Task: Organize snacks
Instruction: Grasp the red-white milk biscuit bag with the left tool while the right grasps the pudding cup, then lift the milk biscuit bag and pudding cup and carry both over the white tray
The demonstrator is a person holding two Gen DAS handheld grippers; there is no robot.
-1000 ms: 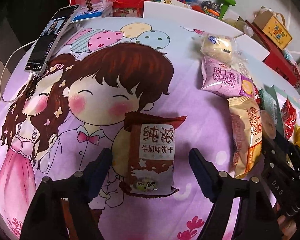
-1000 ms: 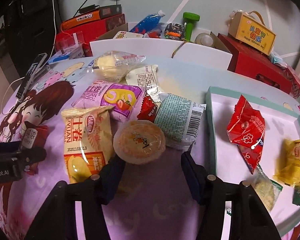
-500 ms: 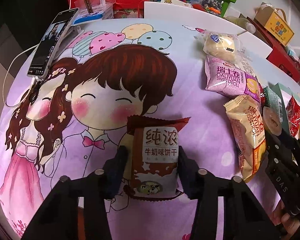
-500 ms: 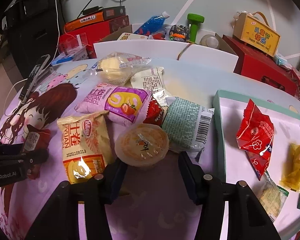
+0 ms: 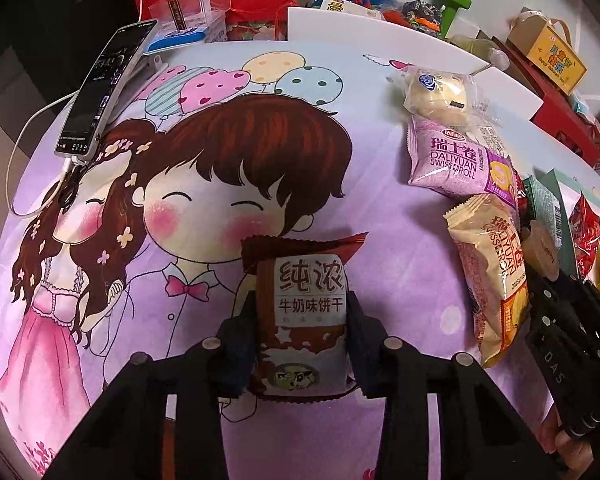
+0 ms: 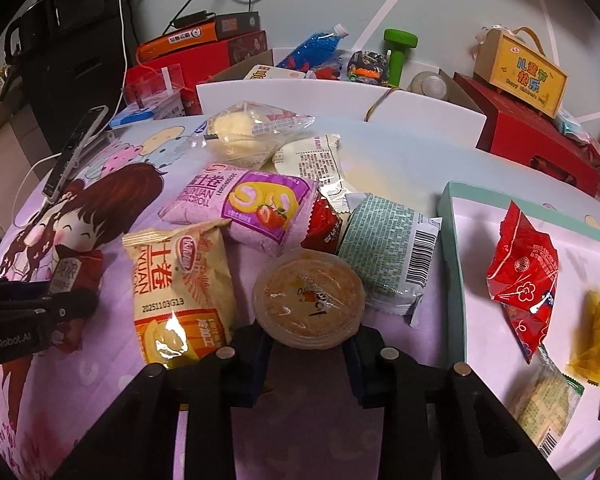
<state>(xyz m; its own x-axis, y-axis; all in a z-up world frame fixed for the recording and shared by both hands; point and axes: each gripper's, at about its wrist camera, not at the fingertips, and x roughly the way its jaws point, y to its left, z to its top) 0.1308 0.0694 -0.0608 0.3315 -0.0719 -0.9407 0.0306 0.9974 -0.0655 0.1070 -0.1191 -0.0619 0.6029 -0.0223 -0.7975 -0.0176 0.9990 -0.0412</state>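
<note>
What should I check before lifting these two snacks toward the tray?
1. Left hand-held gripper shut on the brown biscuit packet: ok, fingers press both sides.
2. Right hand-held gripper around the jelly cup: fingers flank it; firm contact cannot tell.
3. Jelly cup free of neighbours: not ok, it touches the yellow roll packet and sits against the green-printed packet.
4. Landing space in the tray: ok, bare floor near its left wall.
5. Biscuit packet clear of other snacks: ok.

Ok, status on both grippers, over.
Left gripper shut on brown biscuit packet. Right gripper closing around jelly cup, grip unconfirmed. Green-rimmed tray to the right, snack pile beside cup.
</note>
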